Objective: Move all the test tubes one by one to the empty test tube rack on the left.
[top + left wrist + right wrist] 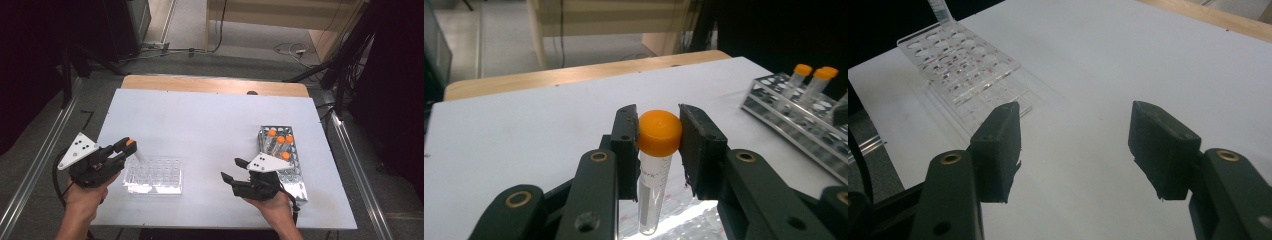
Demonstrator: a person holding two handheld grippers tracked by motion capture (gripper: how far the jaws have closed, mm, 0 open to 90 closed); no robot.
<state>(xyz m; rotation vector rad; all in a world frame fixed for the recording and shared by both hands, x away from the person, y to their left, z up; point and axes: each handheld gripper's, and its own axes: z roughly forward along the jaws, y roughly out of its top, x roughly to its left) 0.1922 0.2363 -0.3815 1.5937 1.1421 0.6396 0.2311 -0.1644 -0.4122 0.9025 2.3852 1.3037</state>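
White table (210, 120), metal tube rack (295, 172) near right edge. Left gripper (129, 146) clamped on orange-capped clear plastic tube (657, 150), tilted above clear well plate (155, 176), likely for insertion. Right gripper (235, 170) released, empty, near front edge.

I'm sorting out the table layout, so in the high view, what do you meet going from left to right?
Left gripper holding an orange-capped tube → clear well plate → right gripper with jaws open and nothing between them → metal rack with orange-capped tubes.

Grey floor (200, 30) spreads toward twelve o'clock, strewn with cables (292, 49). Pale wooden furniture (280, 12), perhaps a cabinet, stands at one o'clock. Darkness flanks both sides.
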